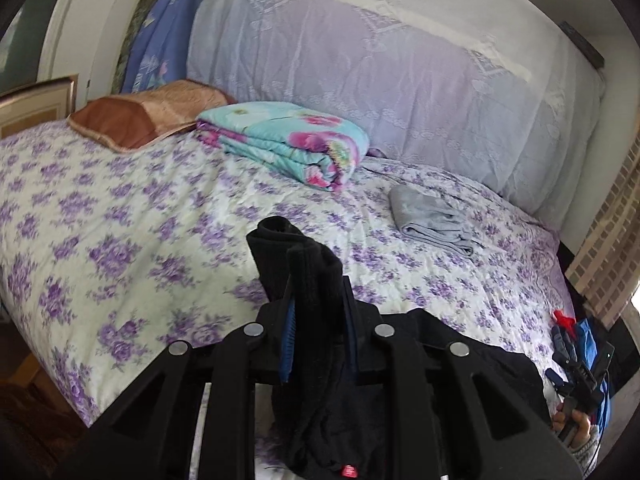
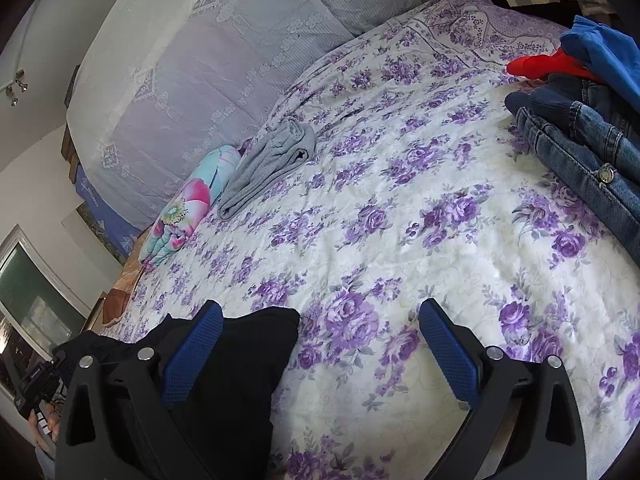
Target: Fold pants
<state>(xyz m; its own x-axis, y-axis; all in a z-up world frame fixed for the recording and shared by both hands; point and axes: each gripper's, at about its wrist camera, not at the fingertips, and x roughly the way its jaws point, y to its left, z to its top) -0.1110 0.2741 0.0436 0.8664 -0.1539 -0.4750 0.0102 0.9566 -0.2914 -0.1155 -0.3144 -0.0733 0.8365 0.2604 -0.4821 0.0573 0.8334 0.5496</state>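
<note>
Black pants (image 1: 312,380) hang bunched in the left gripper (image 1: 318,312), whose jaws are clenched on the fabric above the flowered bed (image 2: 400,208). The right gripper (image 2: 320,344) is released, jaws wide. It should take an opposite edge, so the cloth spreads flat before folding.
</note>
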